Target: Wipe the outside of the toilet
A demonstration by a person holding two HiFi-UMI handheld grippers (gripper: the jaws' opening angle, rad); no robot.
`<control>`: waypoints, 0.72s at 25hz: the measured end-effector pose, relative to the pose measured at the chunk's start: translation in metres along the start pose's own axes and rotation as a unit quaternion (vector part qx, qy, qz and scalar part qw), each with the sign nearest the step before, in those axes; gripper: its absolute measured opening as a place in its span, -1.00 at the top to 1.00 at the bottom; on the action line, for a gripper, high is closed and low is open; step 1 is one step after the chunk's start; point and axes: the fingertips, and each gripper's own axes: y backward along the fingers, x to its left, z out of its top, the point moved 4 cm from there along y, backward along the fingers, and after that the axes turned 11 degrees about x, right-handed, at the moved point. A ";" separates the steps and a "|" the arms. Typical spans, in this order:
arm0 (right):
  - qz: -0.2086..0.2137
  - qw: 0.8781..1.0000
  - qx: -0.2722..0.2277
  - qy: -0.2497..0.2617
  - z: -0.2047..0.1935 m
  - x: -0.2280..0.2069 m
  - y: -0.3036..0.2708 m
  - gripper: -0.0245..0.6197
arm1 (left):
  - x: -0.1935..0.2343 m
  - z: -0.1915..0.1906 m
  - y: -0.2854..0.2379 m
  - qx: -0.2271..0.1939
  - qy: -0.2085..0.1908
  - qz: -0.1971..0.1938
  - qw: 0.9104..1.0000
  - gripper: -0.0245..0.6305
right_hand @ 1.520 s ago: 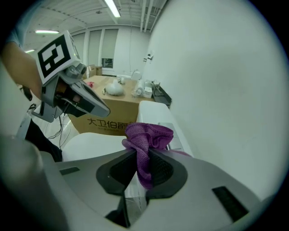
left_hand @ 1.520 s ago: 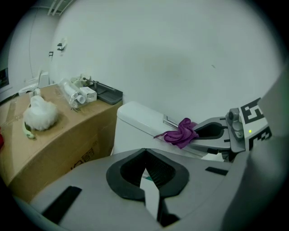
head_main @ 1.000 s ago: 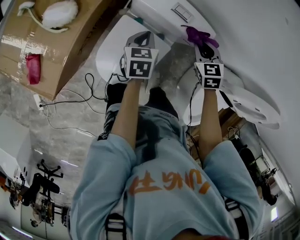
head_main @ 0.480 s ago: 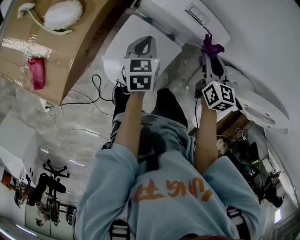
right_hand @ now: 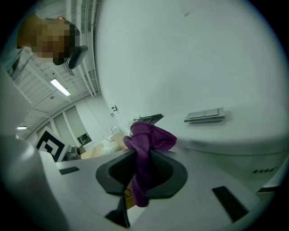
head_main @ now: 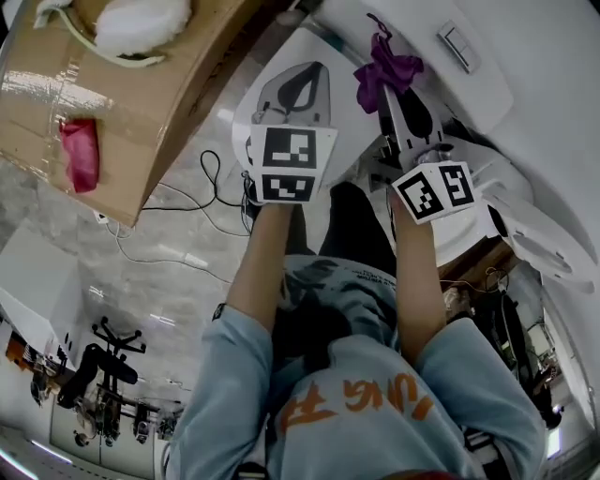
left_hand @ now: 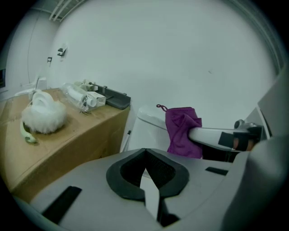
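The white toilet's tank (head_main: 412,37) lies at the top of the head view, its flush button (head_main: 458,41) on the lid; the closed seat lid (head_main: 281,52) runs down to the left. My right gripper (head_main: 392,82) is shut on a purple cloth (head_main: 382,67), and the cloth is against the tank's front edge, left of the button. In the right gripper view the cloth (right_hand: 145,144) is bunched in the right gripper (right_hand: 137,163), with the tank lid (right_hand: 226,135) just beyond. My left gripper (head_main: 296,89) hovers over the seat lid. It (left_hand: 145,155) is shut and empty, pointing at the tank (left_hand: 145,128).
A cardboard box (head_main: 141,103) stands left of the toilet with a white fluffy item (head_main: 141,23) and a red patch (head_main: 82,155) on it. Cables (head_main: 187,202) trail on the floor. A white round fixture (head_main: 525,225) sits at the right. The white wall (left_hand: 171,54) rises behind the tank.
My right gripper has carried the purple cloth across the tank, from right of the flush button to left of it. The left gripper has stayed shut over the seat lid.
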 end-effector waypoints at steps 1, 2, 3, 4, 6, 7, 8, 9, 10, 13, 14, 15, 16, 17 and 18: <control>0.005 1.000 -0.003 -0.004 -0.002 0.003 -0.011 0.68 | 0.006 0.000 -0.001 -0.003 -0.005 0.001 1.000 0.85; 0.010 1.000 -0.007 -0.005 -0.004 0.005 -0.022 0.68 | 0.011 -0.001 -0.003 -0.006 -0.010 0.001 1.000 0.85; 0.016 1.000 -0.009 -0.004 -0.005 0.008 -0.032 0.68 | 0.015 -0.001 -0.004 -0.009 -0.014 0.000 1.000 0.85; 0.023 1.000 -0.009 0.001 -0.008 0.011 -0.041 0.68 | 0.018 -0.003 -0.006 -0.010 -0.016 -0.002 1.000 0.85; 0.040 0.999 -0.003 0.017 -0.015 0.017 -0.059 0.68 | 0.024 -0.011 -0.007 -0.015 -0.019 -0.008 1.000 0.85; 0.044 0.999 -0.001 0.024 -0.018 0.017 -0.068 0.68 | 0.028 -0.014 -0.008 -0.019 -0.021 -0.010 1.000 0.85; 0.046 0.998 -0.001 0.030 -0.020 0.016 -0.077 0.68 | 0.036 -0.016 -0.011 -0.022 -0.023 -0.008 0.999 0.85; 0.047 0.998 -0.006 0.033 -0.020 0.014 -0.086 0.68 | 0.045 -0.017 -0.014 -0.023 -0.024 -0.004 0.999 0.85; 0.048 0.998 -0.011 0.034 -0.021 0.012 -0.094 0.68 | 0.055 -0.017 -0.017 -0.023 -0.026 0.000 0.999 0.85; 0.047 0.998 -0.025 0.041 -0.022 0.006 -0.115 0.68 | 0.072 -0.013 -0.025 -0.024 -0.038 0.004 0.999 0.85; 0.046 0.998 -0.028 0.045 -0.022 0.005 -0.121 0.68 | 0.075 -0.013 -0.028 -0.023 -0.043 0.003 0.999 0.85; 0.045 0.997 -0.030 0.051 -0.022 0.005 -0.127 0.68 | 0.076 -0.013 -0.031 -0.022 -0.045 0.002 0.999 0.85; 0.043 0.997 -0.032 0.059 -0.021 0.006 -0.132 0.68 | 0.078 -0.014 -0.034 -0.019 -0.046 0.001 0.999 0.85; 0.040 0.996 -0.032 0.069 -0.021 0.007 -0.137 0.68 | 0.079 -0.016 -0.037 -0.015 -0.047 0.001 0.999 0.85; 0.036 0.996 -0.033 0.079 -0.020 0.008 -0.142 0.68 | 0.081 -0.019 -0.040 -0.009 -0.049 0.000 0.999 0.85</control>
